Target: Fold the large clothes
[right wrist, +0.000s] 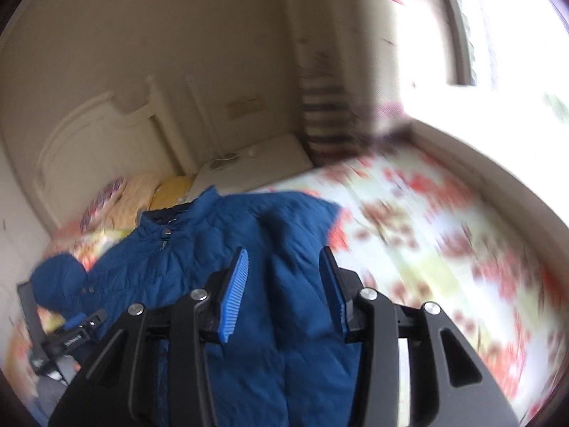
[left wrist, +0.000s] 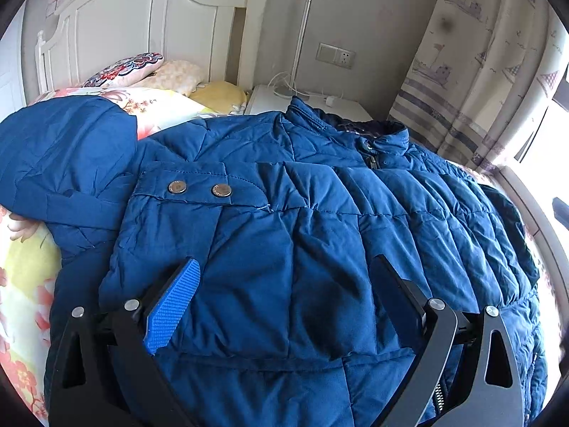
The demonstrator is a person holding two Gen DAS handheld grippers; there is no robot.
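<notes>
Both grippers, left (left wrist: 284, 284) and right (right wrist: 284, 277), hover fingers spread over blue jacket (left wrist: 320, 213) on floral bed (right wrist: 444, 231)

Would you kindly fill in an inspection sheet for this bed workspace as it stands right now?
Surface: bed with floral bedspread, mostly covered at the near side.
Job's things: blue padded jacket lying front up and zipped, one sleeve folded across the chest, cuff snaps showing; hood lying to the side.
Clutter: pillows at the headboard.
Grippers: left gripper open over the sleeve; right gripper open above the jacket, holding nothing; that view is blurred.
Cables: white cord on the nightstand by a lamp pole.
Surroundings: wall socket, boat-print curtain, bright window.
</notes>
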